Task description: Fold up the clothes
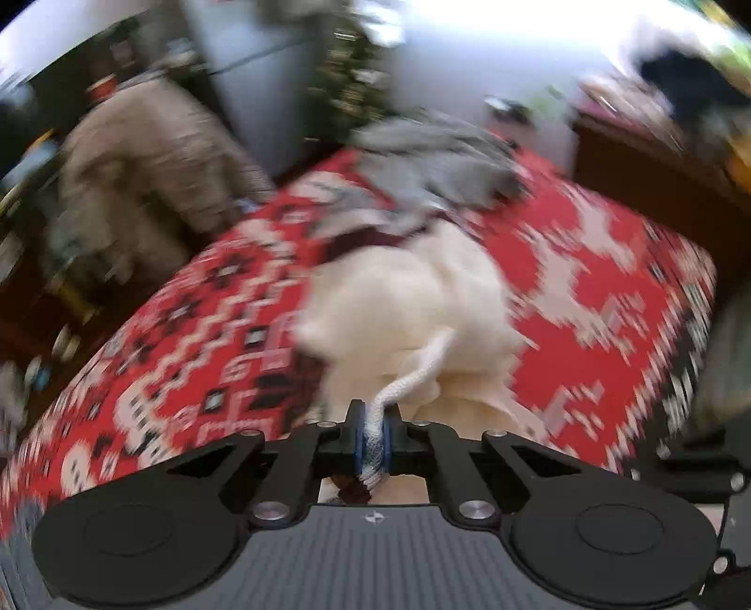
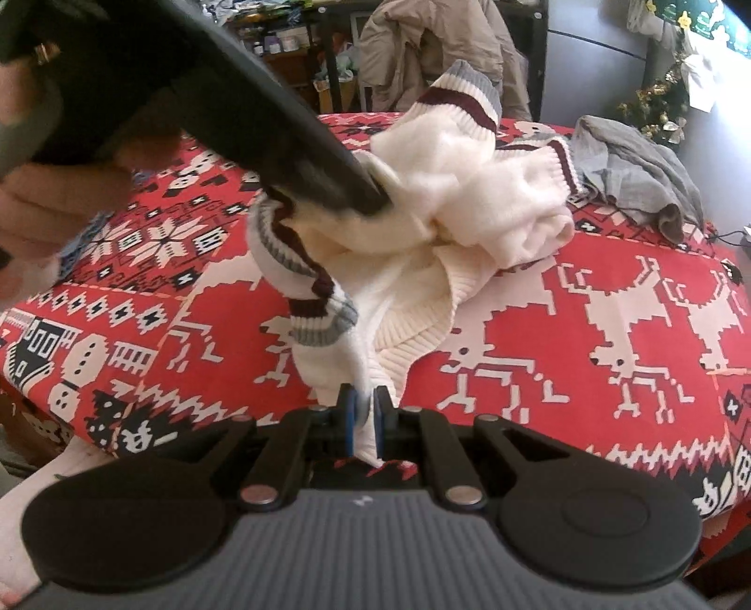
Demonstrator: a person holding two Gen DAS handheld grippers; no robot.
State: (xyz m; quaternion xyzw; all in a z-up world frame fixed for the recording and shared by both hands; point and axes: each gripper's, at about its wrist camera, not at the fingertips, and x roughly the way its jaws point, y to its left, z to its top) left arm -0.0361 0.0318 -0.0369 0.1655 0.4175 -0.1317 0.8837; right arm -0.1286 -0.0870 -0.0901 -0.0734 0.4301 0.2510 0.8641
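Left gripper (image 1: 374,438): black two-finger tool with blue pads, jaws clamped on a ribbed edge of the cream knit sweater with maroon and grey striped trim (image 1: 413,300); the pinched strip runs up out of the pads as a twisted white cord of knit. Left wrist view is heavily motion-blurred.

Right gripper (image 2: 365,422): same black build, blue pads, jaws together on a thin white fold of the same sweater (image 2: 469,206) at its near edge. In this view the left gripper comes in from the upper left as a dark bar, its tip (image 2: 371,194) buried in the bunched knit near a striped cuff (a bare hand (image 2: 42,202) is behind it, blurred).

Sweater sits crumpled in a heap mid-bench, one striped cuff sticking up at the back, another hanging toward the right gripper, ribbed hem spread on the cloth.

Bench is covered with a red tablecloth with white reindeer and snowflake pattern (image 2: 586,328). Crumpled grey garment (image 2: 629,169) lies at the far right of the bench, just beside the sweater. Behind the bench: a beige jacket draped over a chair (image 2: 422,42), cluttered shelves, tinsel decoration (image 2: 657,103) at right.
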